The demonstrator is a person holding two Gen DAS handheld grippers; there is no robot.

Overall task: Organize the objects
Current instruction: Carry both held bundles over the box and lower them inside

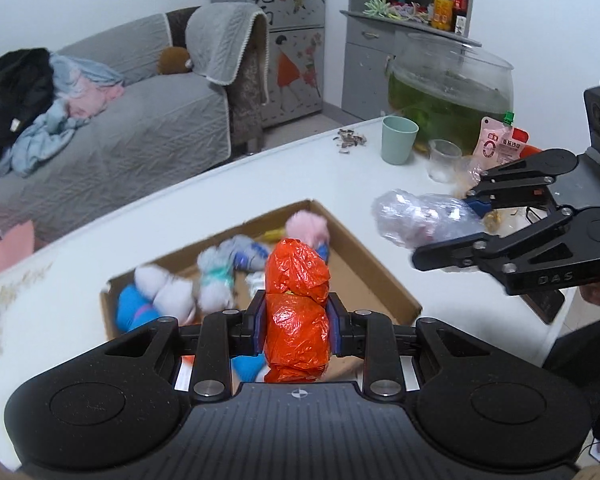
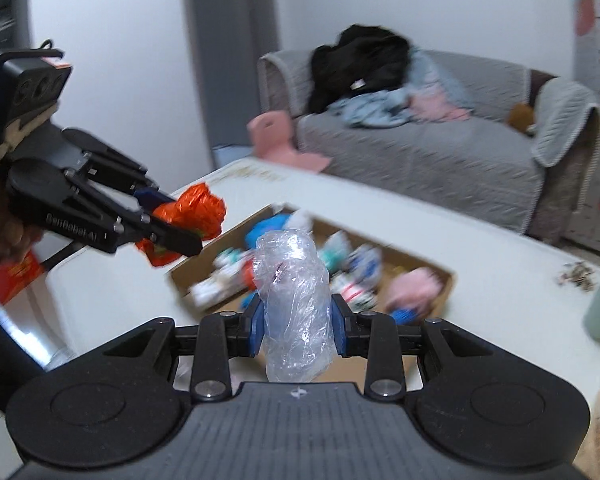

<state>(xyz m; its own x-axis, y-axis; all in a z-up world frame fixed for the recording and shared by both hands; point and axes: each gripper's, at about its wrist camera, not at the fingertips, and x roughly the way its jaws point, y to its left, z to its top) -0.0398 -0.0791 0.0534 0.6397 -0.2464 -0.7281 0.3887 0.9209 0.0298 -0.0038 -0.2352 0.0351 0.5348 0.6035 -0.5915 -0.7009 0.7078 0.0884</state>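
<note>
Left claw [image 1: 297,330]: clenched on a crumpled orange plastic bag [image 1: 297,312]; the blue pads press its middle from both sides, and the bundle sticks out past the fingertips toward 12 o'clock in the left wrist view.

Right claw [image 2: 297,330]: clenched on a crumpled clear plastic bag [image 2: 295,312], gripped at the waist, the bundle standing on toward 12 o'clock in the right wrist view.

Long axes: each bundle runs along its claw's fingers, not across them.

Open brown cardboard box [image 1: 384,276]: lies on the white bench [image 1: 99,248] with soft fluffy toys [image 1: 171,288] in white, blue and pink inside.

Box from the left claw: straight ahead and below, at 12 o'clock; the orange bag hangs in front of the box's opening, clear of the toys as far as the view shows.

Box from the right claw: also ahead and below, from 11 to 1 o'clock, behind the clear bag.

Claws to each other: in the left wrist view the right claw sits at 3 o'clock; in the right wrist view the left claw sits at 9 o'clock; they are apart, not touching.

Nearer hand: cannot tell; both seem about equally close to the box.

Judgement: the coming move probably depends on whether the bags go down into the box or away from it.

Bystanders: a pale green cup [image 1: 398,140] and a glass bowl of green water [image 1: 450,92] stand at the bench's far side, well apart from the box.
</note>
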